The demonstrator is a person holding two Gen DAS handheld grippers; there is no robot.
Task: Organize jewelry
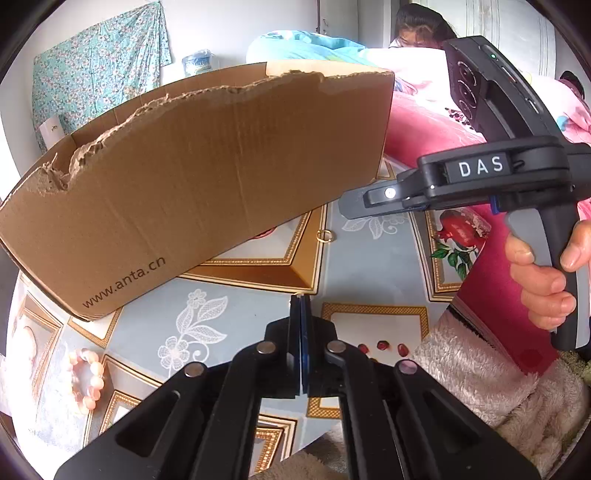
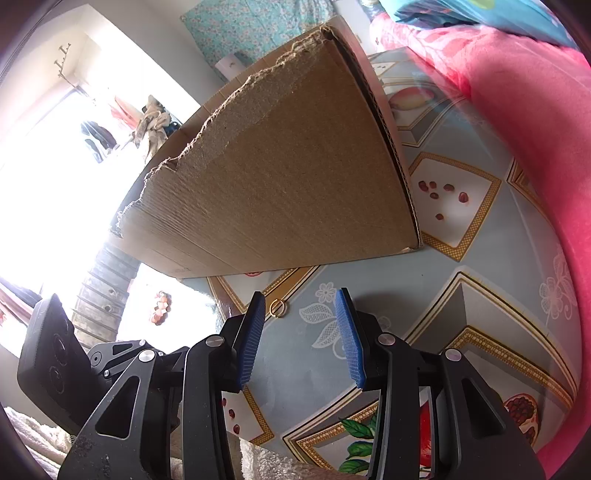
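A small gold ring (image 1: 324, 235) lies on the patterned tablecloth (image 1: 362, 266), just off the front right corner of a torn cardboard box (image 1: 207, 177). A pink bead bracelet (image 1: 86, 384) lies on the cloth at the lower left, in front of the box. My left gripper (image 1: 300, 306) is shut with nothing in it, well short of the ring. My right gripper (image 2: 303, 295) stands open and empty above the cloth. The ring (image 2: 277, 307) lies just beyond its left fingertip (image 2: 258, 299). From the left wrist view the right gripper (image 1: 345, 208) hovers to the right of the ring.
The box (image 2: 288, 177) fills the middle of the table, and the bracelet (image 2: 161, 307) shows near the table's left edge. A pink blanket (image 2: 535, 129) borders the right side. A hand (image 1: 543, 280) holds the right tool, and another person (image 1: 421, 29) sits behind.
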